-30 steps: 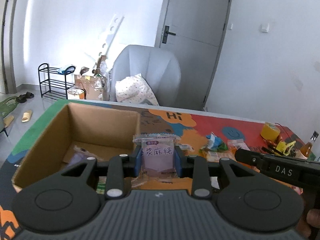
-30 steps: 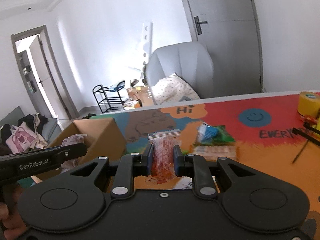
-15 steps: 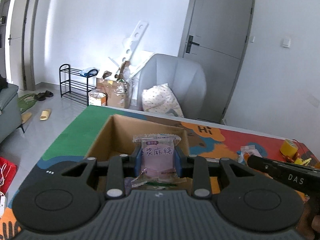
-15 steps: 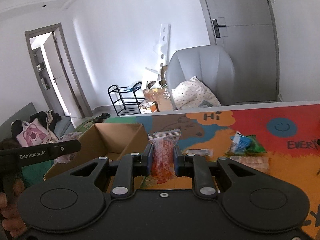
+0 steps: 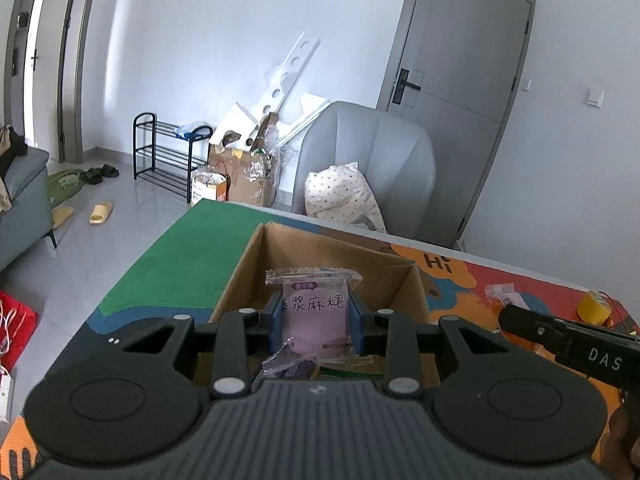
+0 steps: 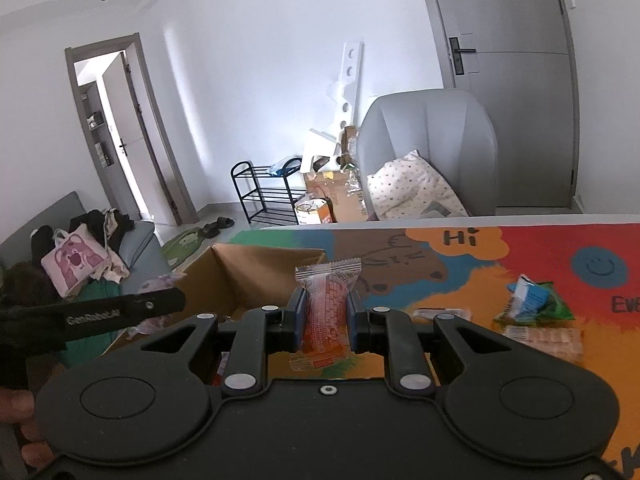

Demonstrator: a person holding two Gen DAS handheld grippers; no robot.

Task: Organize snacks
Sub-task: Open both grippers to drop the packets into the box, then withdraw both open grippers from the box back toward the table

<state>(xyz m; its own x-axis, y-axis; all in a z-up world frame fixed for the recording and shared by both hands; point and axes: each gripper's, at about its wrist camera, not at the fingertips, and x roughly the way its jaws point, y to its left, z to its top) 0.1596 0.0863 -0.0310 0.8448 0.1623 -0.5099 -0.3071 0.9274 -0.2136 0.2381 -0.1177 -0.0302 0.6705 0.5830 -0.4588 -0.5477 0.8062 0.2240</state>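
My left gripper (image 5: 316,326) is shut on a purple snack packet (image 5: 314,312) with printed characters, held upright over the open cardboard box (image 5: 256,264). More wrapped snacks (image 5: 288,368) lie in the box bottom under it. My right gripper (image 6: 323,320) is shut on an orange-red snack packet (image 6: 325,312), held just right of the same box (image 6: 248,276). The other gripper's black body (image 6: 108,310) crosses the left of the right wrist view.
Loose snacks lie on the colourful table mat: a blue and green packet (image 6: 534,300), a pink pack (image 6: 544,340), a small clear pack (image 6: 440,314). A yellow tape roll (image 5: 594,308) sits far right. A grey armchair (image 5: 368,168) stands behind the table.
Both grippers have moved left along the table with their packets still held. The box now sits under the left gripper and close beside the right one.
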